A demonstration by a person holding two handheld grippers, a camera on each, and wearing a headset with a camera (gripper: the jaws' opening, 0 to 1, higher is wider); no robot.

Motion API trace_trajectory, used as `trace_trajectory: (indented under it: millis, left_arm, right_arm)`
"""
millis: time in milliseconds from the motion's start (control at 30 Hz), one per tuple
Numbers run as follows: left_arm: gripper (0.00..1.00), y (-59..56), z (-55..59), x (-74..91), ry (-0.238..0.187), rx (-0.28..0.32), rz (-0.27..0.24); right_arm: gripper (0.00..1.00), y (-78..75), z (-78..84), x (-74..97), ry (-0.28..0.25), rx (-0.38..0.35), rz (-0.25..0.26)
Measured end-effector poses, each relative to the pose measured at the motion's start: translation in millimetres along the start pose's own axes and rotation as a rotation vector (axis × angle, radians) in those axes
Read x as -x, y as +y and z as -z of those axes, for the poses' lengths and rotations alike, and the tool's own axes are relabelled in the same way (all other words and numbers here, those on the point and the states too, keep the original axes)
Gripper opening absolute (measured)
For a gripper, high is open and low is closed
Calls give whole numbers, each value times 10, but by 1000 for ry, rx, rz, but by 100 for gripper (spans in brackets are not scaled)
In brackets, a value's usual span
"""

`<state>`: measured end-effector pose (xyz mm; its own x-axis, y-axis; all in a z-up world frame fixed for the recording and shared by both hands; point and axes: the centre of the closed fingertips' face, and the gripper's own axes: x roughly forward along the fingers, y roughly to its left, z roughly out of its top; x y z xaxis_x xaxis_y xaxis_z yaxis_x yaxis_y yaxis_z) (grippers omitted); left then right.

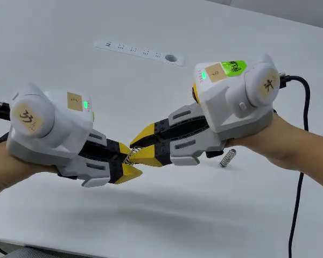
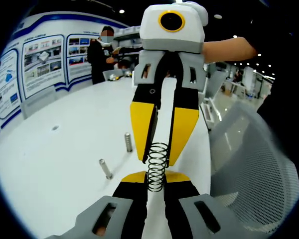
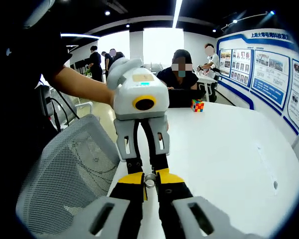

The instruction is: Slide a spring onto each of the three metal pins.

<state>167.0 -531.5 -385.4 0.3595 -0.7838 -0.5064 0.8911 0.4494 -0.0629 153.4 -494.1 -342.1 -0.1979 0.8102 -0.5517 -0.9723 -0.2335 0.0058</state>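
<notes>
- In the left gripper view, two pins (image 2: 128,142) stand on the table (image 2: 50,164), at 9 o'clock from the spring (image 2: 157,167).
- The left gripper (image 1: 130,161) is clamped on that spring's near end.
- The right gripper (image 1: 133,150) straddles its far end; I cannot tell whether it pinches.
- A loose spring (image 1: 227,157) lies at 4 o'clock in the head view.

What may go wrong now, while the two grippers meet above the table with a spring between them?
1. The spring hangs in the air between the fingers of the left gripper and the right gripper. If squeezed unevenly, it may bend and jump away across the table.
2. A second spring lies close by the right hand, which may knock it if it comes down.
</notes>
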Motion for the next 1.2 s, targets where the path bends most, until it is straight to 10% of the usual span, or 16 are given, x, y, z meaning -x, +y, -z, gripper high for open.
trace_trajectory:
  millis: [533, 700, 1200]
  left_arm:
    - [13, 129, -76, 32, -69, 40, -50]
    - [34, 204, -78, 61, -73, 52, -72]
    - [57, 316, 11, 150, -67, 85, -116]
  right_arm:
    - [10, -144, -65, -15, -49, -77, 49]
    - [10, -272, -118, 59, -70, -84, 82]
    - [10, -1003, 77, 318, -25, -104, 257]
